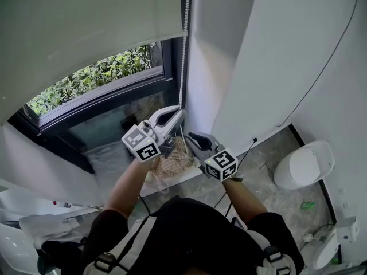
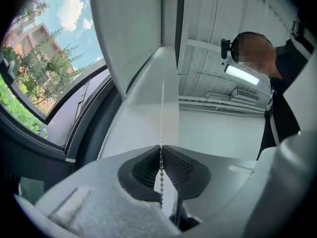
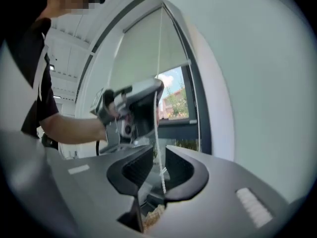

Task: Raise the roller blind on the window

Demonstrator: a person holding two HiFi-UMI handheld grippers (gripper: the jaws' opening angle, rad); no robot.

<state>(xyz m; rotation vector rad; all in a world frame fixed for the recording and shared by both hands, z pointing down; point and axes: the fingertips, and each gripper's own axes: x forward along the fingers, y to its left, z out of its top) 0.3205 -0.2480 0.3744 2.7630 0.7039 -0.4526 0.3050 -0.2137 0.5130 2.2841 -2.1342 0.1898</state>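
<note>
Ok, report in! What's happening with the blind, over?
Left gripper shut on bead chain. Right gripper open around it. Roller blind partly up. Nothing blocking.

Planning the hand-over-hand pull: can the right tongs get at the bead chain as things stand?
Probably yes. The bead chain hangs between the open right tongs with nothing in the way. The left tongs are shut on the chain higher up, clear of them.
</note>
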